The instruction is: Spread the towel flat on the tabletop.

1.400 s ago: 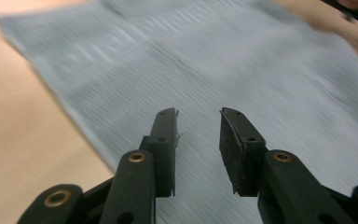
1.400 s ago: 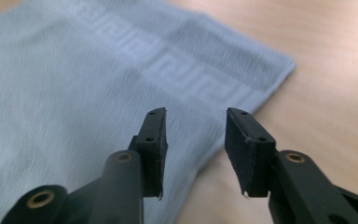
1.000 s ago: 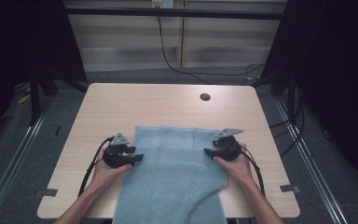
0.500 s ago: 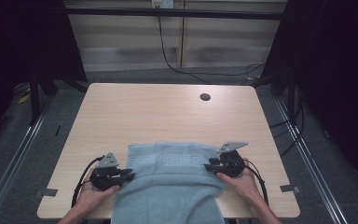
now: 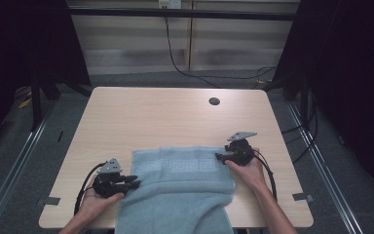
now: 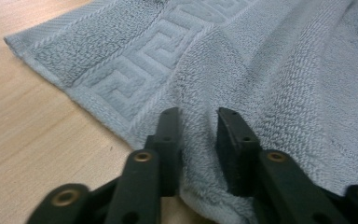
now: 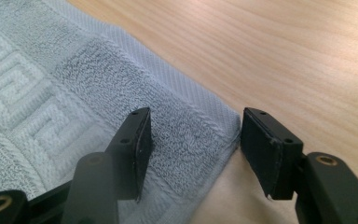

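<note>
A light blue towel [image 5: 180, 190] with a key-pattern band lies on the near half of the wooden table [image 5: 151, 117] and hangs over its front edge. My left gripper [image 5: 135, 182] sits at the towel's left edge. In the left gripper view, that gripper [image 6: 198, 126] is shut on a raised fold of the towel [image 6: 284, 70]. My right gripper [image 5: 217, 157] rests at the towel's far right corner. In the right gripper view, that gripper [image 7: 193, 135] is open, its jaws wide apart with the corner of the towel [image 7: 51, 93] lying flat between them.
A round dark hole [image 5: 214, 101] sits in the table's far right part. A black cable [image 5: 175, 53] hangs behind the table. Metal rails run along the floor on both sides. The far half of the tabletop is bare wood.
The towel slid toward the front edge and bunched, with both grippers pulling back. Since then my right gripper has moved forward again to the far right corner and stands open.
</note>
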`<state>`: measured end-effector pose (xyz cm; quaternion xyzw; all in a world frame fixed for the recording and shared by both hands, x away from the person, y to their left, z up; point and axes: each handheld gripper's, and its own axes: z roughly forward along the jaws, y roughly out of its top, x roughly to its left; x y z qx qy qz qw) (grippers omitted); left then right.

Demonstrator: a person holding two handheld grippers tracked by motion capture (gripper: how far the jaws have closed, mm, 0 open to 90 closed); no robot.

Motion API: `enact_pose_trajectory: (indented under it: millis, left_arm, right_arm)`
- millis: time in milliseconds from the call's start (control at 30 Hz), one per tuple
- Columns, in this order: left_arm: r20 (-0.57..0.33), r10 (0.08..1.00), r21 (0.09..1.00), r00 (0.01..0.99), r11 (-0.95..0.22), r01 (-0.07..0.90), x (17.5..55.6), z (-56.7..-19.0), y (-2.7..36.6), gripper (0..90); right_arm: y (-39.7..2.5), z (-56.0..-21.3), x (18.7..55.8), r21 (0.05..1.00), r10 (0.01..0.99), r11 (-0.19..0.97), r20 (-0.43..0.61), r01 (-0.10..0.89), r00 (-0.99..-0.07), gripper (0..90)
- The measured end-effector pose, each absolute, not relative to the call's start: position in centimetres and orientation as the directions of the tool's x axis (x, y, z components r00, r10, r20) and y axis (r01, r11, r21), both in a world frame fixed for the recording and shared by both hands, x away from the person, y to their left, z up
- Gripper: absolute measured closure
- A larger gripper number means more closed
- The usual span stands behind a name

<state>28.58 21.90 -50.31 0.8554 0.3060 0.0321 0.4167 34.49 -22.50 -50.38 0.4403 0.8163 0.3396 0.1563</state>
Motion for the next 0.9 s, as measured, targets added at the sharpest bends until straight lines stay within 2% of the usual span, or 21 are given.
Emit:
enact_pose_trajectory:
  millis: [67,133,267,367,633,700,767,900]
  left_arm:
    - [-0.206,0.561,0.73,0.802,-0.457,0.508,28.7,-50.2,21.8,63.3]
    - [-0.202,0.567,0.732,0.799,-0.455,0.508,28.9,-50.0,21.8,59.0]
    - [-0.212,0.595,0.765,0.775,-0.393,0.511,29.9,-49.1,22.3,52.8]
    - [-0.217,0.629,0.782,0.746,-0.345,0.519,31.6,-48.3,22.7,49.0]
    - [-0.207,0.702,0.783,0.682,-0.299,0.545,36.2,-48.5,22.2,46.8]
    - [-0.184,0.717,0.773,0.672,-0.317,0.55,36.9,-48.9,21.8,45.5]
    - [-0.201,0.726,0.773,0.657,-0.294,0.562,37.0,-49.3,21.7,43.8]
    - [-0.134,0.723,0.759,0.678,-0.365,0.539,36.7,-49.7,21.1,41.0]
  right_arm:
    - [-22.2,-50.4,34.2,0.696,0.814,0.391,0.044,0.602,-0.58,52.6]
    - [-22.2,-50.4,34.0,0.702,0.814,0.389,0.041,0.596,-0.58,54.4]
    - [-21.9,-50.3,33.8,0.702,0.788,0.4,0.065,0.589,-0.613,76.7]
    - [-21.9,-50.3,33.7,0.699,0.783,0.394,0.085,0.597,-0.616,81.6]
    - [-21.9,-50.4,33.7,0.71,0.78,0.38,0.098,0.593,-0.618,85.5]
    - [-21.9,-50.4,33.7,0.708,0.781,0.376,0.105,0.598,-0.615,85.7]
    - [-21.9,-50.4,33.6,0.708,0.783,0.377,0.101,0.597,-0.614,85.9]
    - [-22.0,-50.5,33.7,0.715,0.781,0.37,0.107,0.594,-0.615,85.9]
